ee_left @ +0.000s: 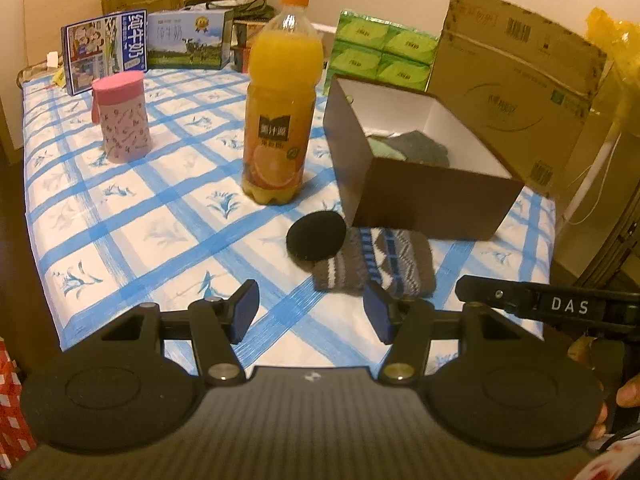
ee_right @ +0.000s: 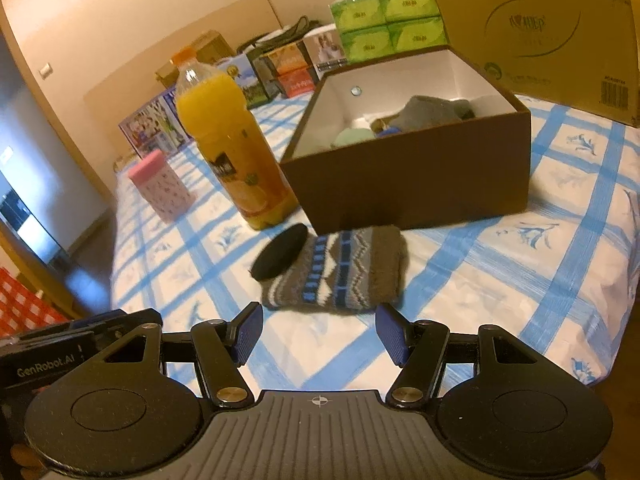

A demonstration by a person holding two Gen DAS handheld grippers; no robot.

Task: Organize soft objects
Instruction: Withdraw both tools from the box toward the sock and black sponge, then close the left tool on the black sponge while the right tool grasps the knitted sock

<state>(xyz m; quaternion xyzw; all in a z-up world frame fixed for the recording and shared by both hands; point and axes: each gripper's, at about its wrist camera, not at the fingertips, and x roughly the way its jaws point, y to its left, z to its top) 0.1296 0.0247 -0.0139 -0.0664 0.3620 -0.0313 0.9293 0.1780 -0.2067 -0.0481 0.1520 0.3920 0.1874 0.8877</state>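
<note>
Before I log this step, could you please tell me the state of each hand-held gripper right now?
Left hand-held gripper: open, holding nothing.
Right hand-held gripper: open, holding nothing.

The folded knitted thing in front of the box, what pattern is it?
Grey knit with blue and white zigzag bands; clearest in the right wrist view.
</note>
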